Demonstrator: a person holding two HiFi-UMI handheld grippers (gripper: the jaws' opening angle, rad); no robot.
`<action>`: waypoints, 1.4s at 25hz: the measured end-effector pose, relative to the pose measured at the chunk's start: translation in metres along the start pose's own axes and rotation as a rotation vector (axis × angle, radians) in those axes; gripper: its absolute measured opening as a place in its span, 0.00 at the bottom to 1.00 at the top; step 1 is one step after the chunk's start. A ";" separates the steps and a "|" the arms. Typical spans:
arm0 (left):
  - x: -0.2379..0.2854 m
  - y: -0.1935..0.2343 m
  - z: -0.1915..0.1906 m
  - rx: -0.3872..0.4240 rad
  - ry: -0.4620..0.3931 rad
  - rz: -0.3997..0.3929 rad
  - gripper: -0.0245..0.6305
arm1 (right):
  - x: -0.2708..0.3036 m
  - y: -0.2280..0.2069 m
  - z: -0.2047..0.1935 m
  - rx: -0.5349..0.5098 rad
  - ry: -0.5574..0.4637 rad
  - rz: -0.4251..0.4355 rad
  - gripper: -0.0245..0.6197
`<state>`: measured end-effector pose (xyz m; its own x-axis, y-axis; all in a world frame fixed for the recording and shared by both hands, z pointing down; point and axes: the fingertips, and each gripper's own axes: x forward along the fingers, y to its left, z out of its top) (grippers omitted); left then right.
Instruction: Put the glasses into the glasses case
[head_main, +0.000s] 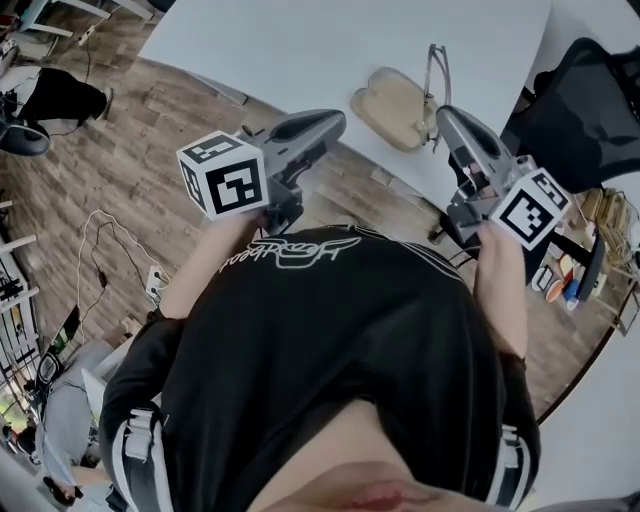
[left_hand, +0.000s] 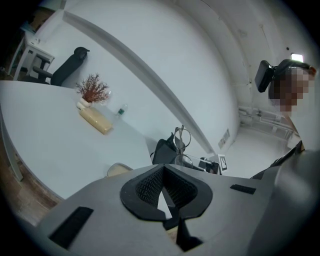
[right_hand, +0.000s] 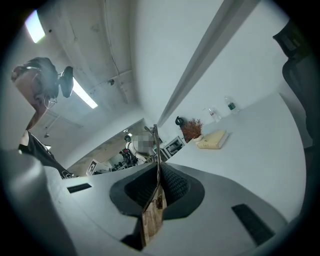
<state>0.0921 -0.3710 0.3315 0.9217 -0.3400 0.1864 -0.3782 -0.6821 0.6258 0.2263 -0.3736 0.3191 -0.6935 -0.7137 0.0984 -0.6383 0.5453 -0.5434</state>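
An open beige glasses case (head_main: 393, 105) lies near the front edge of the grey table (head_main: 300, 50). The thin metal glasses (head_main: 436, 75) stand up just right of the case. My right gripper (head_main: 447, 118) is shut on one temple arm of the glasses (right_hand: 156, 150), which runs up between its pads (right_hand: 172, 187). In the left gripper view the glasses (left_hand: 182, 137) hang above the far side of the case (left_hand: 117, 170). My left gripper (head_main: 330, 125) hovers at the table edge left of the case, shut, with nothing in it (left_hand: 165, 172).
A yellow box (left_hand: 95, 120), a red dried plant (left_hand: 92, 87) and a small bottle (left_hand: 121, 110) stand at the table's far side. A black chair (head_main: 580, 100) is to the right of the table. Cables and a power strip (head_main: 150, 285) lie on the wooden floor.
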 end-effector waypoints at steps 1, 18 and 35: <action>0.000 0.003 0.000 -0.004 0.000 0.005 0.05 | 0.004 -0.003 0.000 -0.009 0.013 -0.002 0.07; 0.010 0.046 0.001 -0.066 0.010 0.068 0.05 | 0.053 -0.054 -0.018 -0.084 0.201 0.009 0.07; 0.012 0.084 -0.013 -0.144 0.027 0.145 0.05 | 0.072 -0.103 -0.102 -0.275 0.509 -0.060 0.07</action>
<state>0.0729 -0.4236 0.3960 0.8612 -0.4094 0.3013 -0.4928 -0.5271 0.6923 0.2081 -0.4358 0.4675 -0.6830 -0.4826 0.5483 -0.6977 0.6531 -0.2944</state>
